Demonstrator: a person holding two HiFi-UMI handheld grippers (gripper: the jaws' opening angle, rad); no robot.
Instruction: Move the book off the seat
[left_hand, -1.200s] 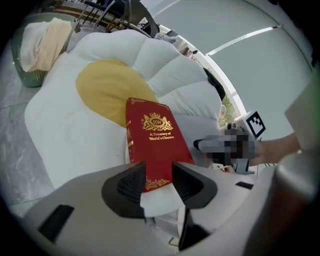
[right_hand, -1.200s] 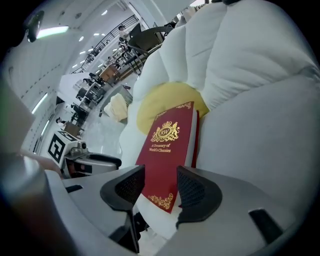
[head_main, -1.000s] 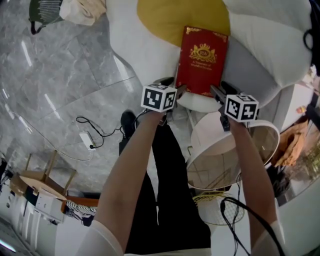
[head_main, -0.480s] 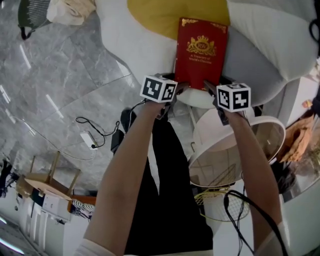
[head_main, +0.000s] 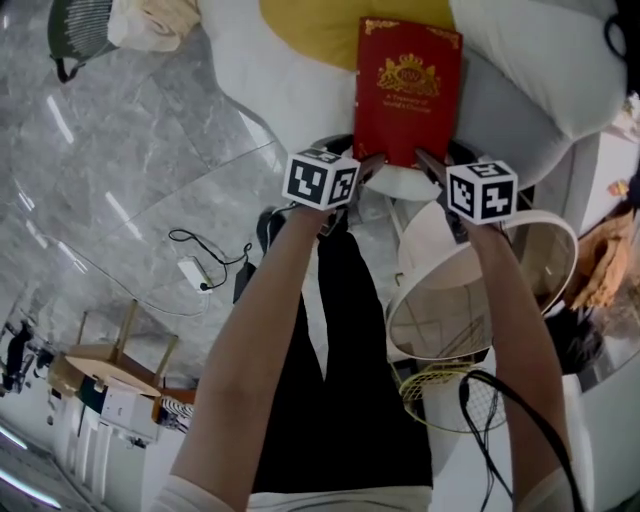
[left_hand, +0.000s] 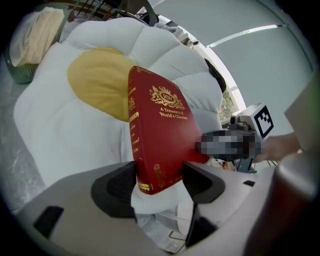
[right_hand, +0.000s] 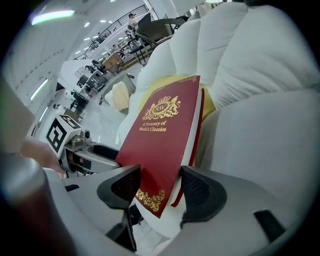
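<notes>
A red hardback book (head_main: 410, 90) with gold print lies on a white padded seat (head_main: 270, 75) that has a yellow middle (head_main: 310, 30). My left gripper (head_main: 372, 165) is at the book's near left corner and my right gripper (head_main: 432, 165) at its near right corner. In the left gripper view the spine corner of the book (left_hand: 160, 135) sits between the wide-set jaws of the left gripper (left_hand: 157, 180). In the right gripper view the other corner of the book (right_hand: 160, 135) lies between the jaws of the right gripper (right_hand: 157, 187), with a gap at one pad. Both grippers are open.
A round white hoop-shaped basket (head_main: 480, 290) stands just below the right gripper, with a wire basket (head_main: 440, 400) under it. A cable and adapter (head_main: 195, 272) lie on the grey marble floor. A wooden stool (head_main: 100, 350) is at the lower left. A white pillow (head_main: 540, 60) rests right of the book.
Both grippers have edged forward, so the book's near corners sit a little deeper between the jaws. The book still lies on the seat.
</notes>
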